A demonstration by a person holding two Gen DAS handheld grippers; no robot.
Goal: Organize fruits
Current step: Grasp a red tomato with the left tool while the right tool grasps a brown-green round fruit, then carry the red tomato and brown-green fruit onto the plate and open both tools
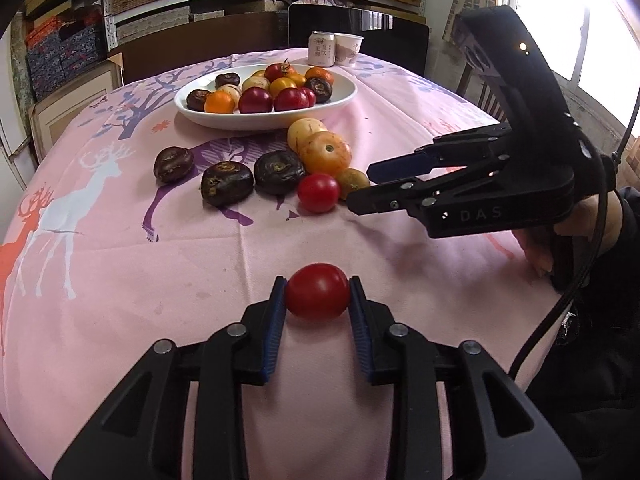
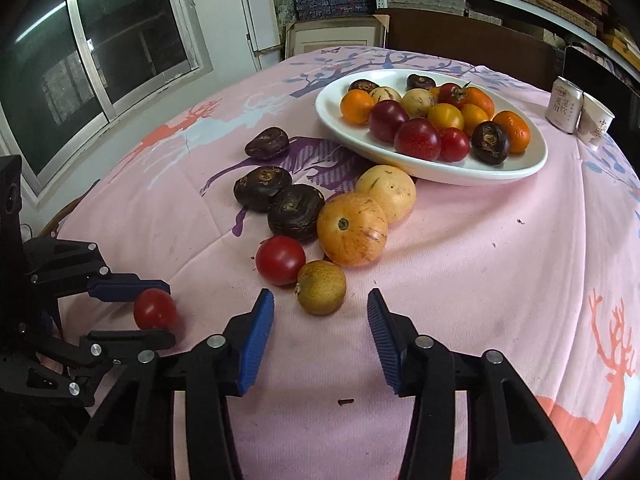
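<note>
My left gripper [image 1: 317, 282] is shut on a red cherry tomato [image 1: 317, 294] low over the pink tablecloth; the right wrist view shows this gripper [image 2: 168, 311] and its tomato [image 2: 155, 309] at the left. My right gripper [image 2: 319, 292] is open, and a small brownish-green fruit [image 2: 321, 280] lies at its fingertips with gaps on both sides. The left wrist view has the right gripper [image 1: 360, 187] beside that fruit [image 1: 352, 180]. Another red tomato [image 2: 280, 260], an orange striped fruit [image 2: 352, 229], a pale yellow fruit [image 2: 387, 192] and three dark water chestnuts [image 2: 296, 212] lie loose. A white plate [image 2: 460, 174] holds several fruits.
A drink can [image 2: 567, 104] and a paper cup [image 2: 596, 122] stand at the far table edge behind the plate [image 1: 256, 124]. A person's hand [image 1: 536, 248] holds the right gripper, with a black cable trailing. Dark chairs and packed shelves surround the round table.
</note>
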